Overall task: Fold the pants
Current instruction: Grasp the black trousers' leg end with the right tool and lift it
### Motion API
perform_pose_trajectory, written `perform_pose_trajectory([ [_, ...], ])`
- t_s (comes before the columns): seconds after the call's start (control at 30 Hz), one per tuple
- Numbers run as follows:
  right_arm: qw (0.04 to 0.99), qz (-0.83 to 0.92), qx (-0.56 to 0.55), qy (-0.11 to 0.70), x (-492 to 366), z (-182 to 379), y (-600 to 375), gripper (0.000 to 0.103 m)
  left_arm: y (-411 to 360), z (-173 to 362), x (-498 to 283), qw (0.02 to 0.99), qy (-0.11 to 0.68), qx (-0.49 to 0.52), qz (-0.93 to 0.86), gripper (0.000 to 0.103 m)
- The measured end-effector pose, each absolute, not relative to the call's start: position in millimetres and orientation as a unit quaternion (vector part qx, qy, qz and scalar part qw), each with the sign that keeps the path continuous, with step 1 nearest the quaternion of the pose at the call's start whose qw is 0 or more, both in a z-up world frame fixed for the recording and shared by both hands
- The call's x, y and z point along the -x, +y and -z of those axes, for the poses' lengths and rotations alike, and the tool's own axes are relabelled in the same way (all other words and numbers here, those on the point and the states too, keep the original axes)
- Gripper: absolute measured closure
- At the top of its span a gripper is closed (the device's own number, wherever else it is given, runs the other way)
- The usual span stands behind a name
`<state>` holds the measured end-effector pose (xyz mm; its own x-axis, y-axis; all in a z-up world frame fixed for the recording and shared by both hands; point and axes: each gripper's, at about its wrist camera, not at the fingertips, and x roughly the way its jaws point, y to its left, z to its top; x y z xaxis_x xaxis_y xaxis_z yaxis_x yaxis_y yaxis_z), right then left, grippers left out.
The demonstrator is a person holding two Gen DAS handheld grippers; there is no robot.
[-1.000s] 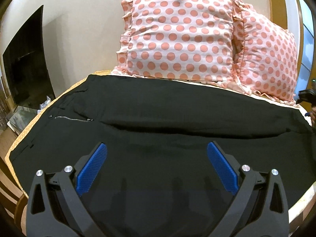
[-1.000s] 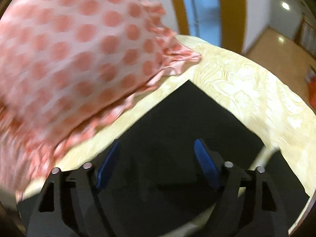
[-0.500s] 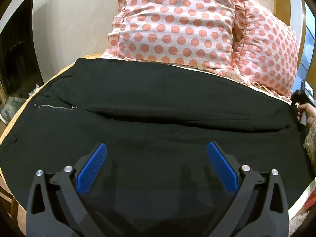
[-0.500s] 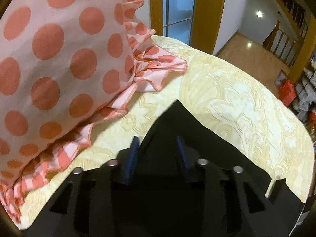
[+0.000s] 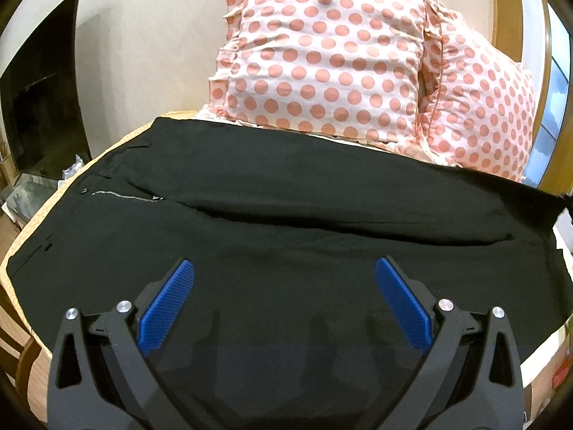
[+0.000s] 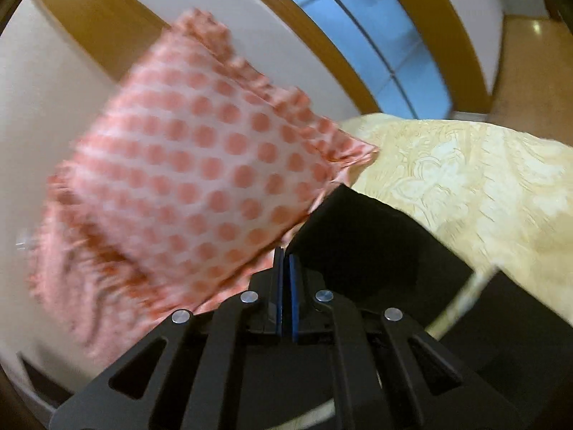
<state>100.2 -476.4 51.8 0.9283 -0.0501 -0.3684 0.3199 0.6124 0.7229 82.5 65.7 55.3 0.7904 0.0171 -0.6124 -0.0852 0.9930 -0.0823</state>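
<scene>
Cream patterned bedding (image 6: pixel 465 186) carries black pants (image 5: pixel 286 222) spread flat, polka-dot pillows (image 5: pixel 322 57) at twelve o'clock. Left tongs (image 5: pixel 284 272) hover spread wide above the fabric, touching nothing. Right tongs (image 6: pixel 285 261) are pressed together, pinching the pants' hem corner.

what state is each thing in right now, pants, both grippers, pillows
pants: spread flat on the bed, zipper showing, one leg end lifted
left gripper: open, above the pants, holding nothing
right gripper: shut on the leg end
pillows: upright against the wall
</scene>
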Motion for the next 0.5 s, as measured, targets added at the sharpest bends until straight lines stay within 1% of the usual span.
perform_pose_trajectory([
  [0.1, 0.879, 0.086, -0.443, 0.15, -45.5, -37.4, -462.8, 0.1, 67.2, -56.5, -77.4, 0.945, 0.321, 0.058, -0.027, 0.002],
  [0.2, 0.857, 0.098, -0.473, 0.179, -5.7, -3.5, -452.7, 0.1, 69.1, -58.3, -74.6, 0.945, 0.32, 0.063, -0.026, 0.002],
  [0.3, 0.837, 0.101, -0.499, 0.2, 5.2, 19.4, -456.8, 0.1, 71.1, -61.9, -74.4, 0.946, 0.317, 0.068, -0.026, 0.002],
  [0.43, 0.818, 0.094, -0.528, 0.209, 2.9, 33.0, -462.6, 0.098, 81.2, -66.7, -76.8, 0.944, 0.313, 0.094, -0.031, 0.002],
  [0.47, 0.814, 0.089, -0.534, 0.21, 3.6, 34.8, -462.9, 0.092, 85.1, -67.6, -77.3, 0.944, 0.311, 0.102, -0.032, 0.002],
  [0.5, 0.812, 0.079, -0.54, 0.206, 0.8, 35.0, -463.6, 0.084, 87.8, -68.1, -77.2, 0.944, 0.309, 0.107, -0.033, 0.002],
])
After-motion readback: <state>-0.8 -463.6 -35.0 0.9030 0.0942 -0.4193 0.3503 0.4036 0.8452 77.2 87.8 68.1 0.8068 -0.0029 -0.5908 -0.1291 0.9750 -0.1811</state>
